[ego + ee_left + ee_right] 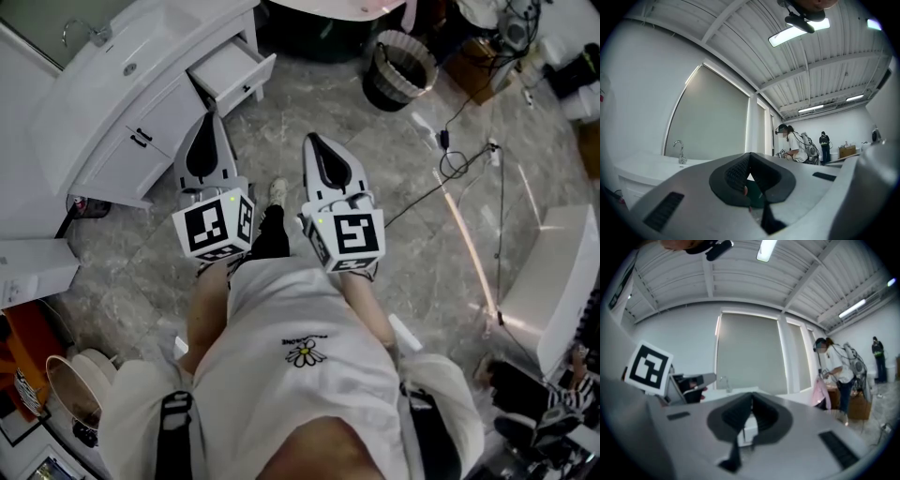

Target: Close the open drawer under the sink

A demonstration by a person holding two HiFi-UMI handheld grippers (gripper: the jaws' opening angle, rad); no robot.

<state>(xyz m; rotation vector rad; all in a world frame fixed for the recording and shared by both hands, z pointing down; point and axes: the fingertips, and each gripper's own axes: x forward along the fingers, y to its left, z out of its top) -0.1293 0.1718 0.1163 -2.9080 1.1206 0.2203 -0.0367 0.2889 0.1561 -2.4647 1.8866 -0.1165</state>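
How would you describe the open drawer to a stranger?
Find the white sink cabinet at the head view's upper left. At its right end, the drawer juts out over the floor; the neighbouring doors with black handles sit shut.

Floor (pixel 309 103): grey, marble-patterned, glossy. A white vanity cabinet (pixel 112 159) is seen standing on it at upper left. A black waste bin (pixel 398 70) with a pale liner is set near the top edge. Black cables (pixel 459 164) are trailed across the right part. A white unit (pixel 561 272) is noted at far right and a white carton (pixel 33 272) at far left.
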